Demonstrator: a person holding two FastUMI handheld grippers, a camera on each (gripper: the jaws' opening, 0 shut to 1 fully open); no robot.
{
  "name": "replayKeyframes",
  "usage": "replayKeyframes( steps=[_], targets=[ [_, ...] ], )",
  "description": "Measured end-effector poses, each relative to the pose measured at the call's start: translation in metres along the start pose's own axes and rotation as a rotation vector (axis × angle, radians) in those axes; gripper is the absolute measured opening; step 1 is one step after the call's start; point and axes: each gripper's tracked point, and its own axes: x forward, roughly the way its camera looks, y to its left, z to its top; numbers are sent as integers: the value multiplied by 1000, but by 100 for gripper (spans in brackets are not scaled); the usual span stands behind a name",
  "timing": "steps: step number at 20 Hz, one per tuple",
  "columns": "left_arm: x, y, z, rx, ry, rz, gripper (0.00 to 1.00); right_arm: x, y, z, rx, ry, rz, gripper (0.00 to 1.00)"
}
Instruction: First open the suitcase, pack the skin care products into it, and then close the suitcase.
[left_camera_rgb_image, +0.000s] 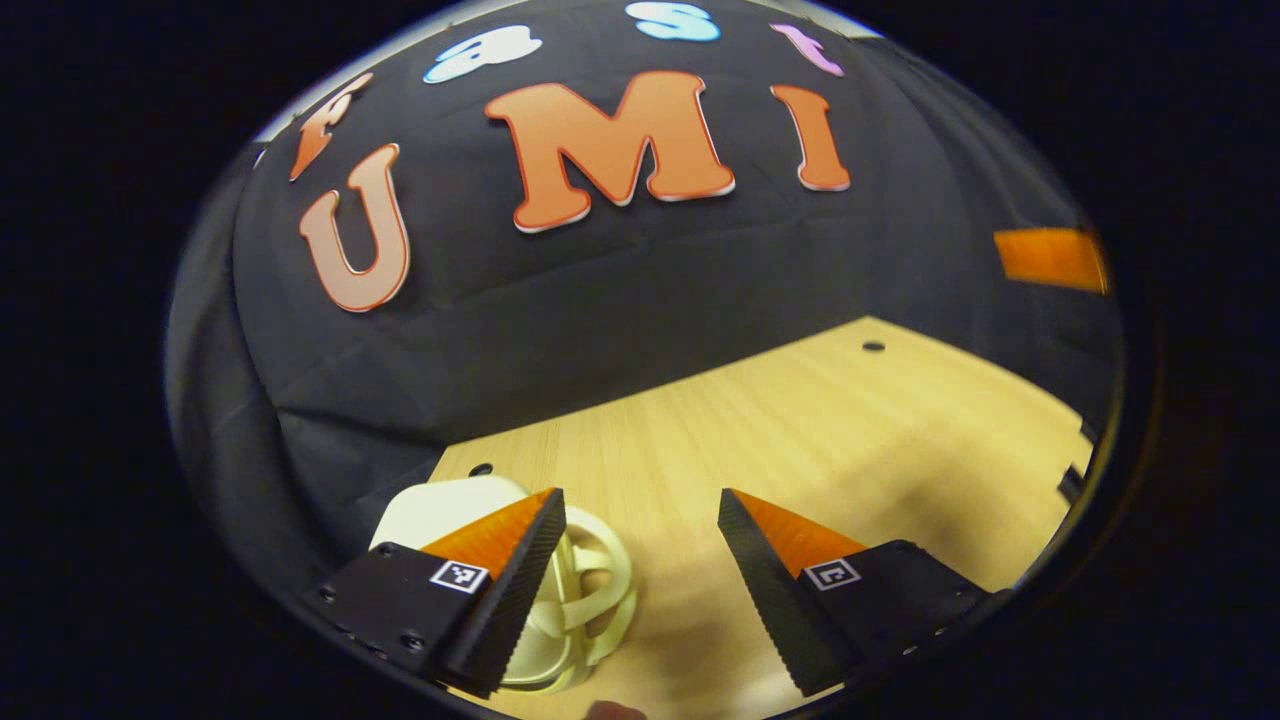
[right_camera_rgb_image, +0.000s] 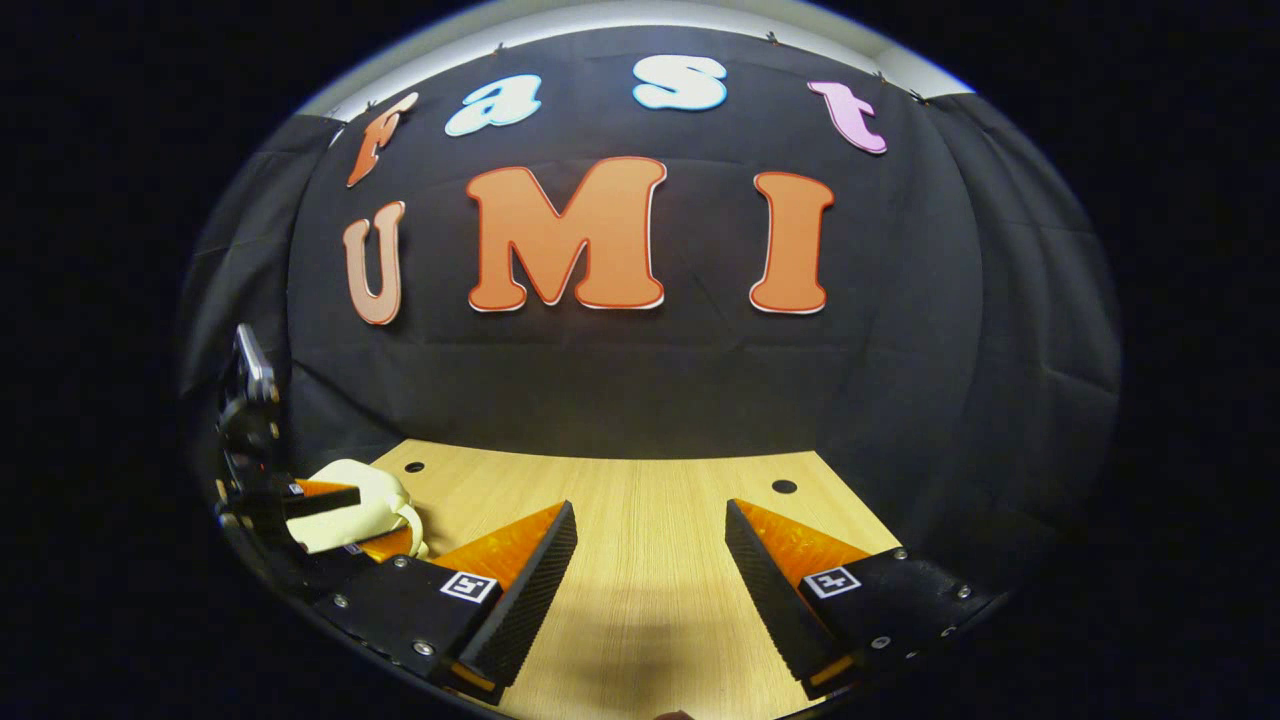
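A small cream suitcase (left_camera_rgb_image: 450, 500) lies shut on the wooden table (left_camera_rgb_image: 800, 430) at the lower left of the left gripper view, with its looped handle (left_camera_rgb_image: 600, 570) facing me. My left gripper (left_camera_rgb_image: 640, 495) is open; its left finger overlaps the case and the handle pokes into the gap between the fingers. In the right gripper view the same cream suitcase (right_camera_rgb_image: 350, 505) sits at the far left, with the left gripper's fingers (right_camera_rgb_image: 325, 495) over and under it. My right gripper (right_camera_rgb_image: 650, 505) hangs open over bare table, to the right of the case.
The black cloth wall closes off the back of the table (right_camera_rgb_image: 640, 500). Small dark holes (left_camera_rgb_image: 873, 346) (right_camera_rgb_image: 784, 487) dot the tabletop near the back. An orange strip (left_camera_rgb_image: 1050, 258) shows at the right edge of the left gripper view.
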Motion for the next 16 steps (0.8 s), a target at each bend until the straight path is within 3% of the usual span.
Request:
replayKeyframes(
  steps=[3, 10, 16],
  targets=[
    [-14, -11, 55, -58, -154, 21, 99, -3, 2, 3, -25, -36, 29, 96],
    [-31, -30, 107, -193, -293, 29, 100, -8, 1, 24, -79, -179, 85, 95],
    [-42, -32, 115, -200, -316, 59, 99, -4, 0, 29, -71, -201, 118, 96]
  ],
)
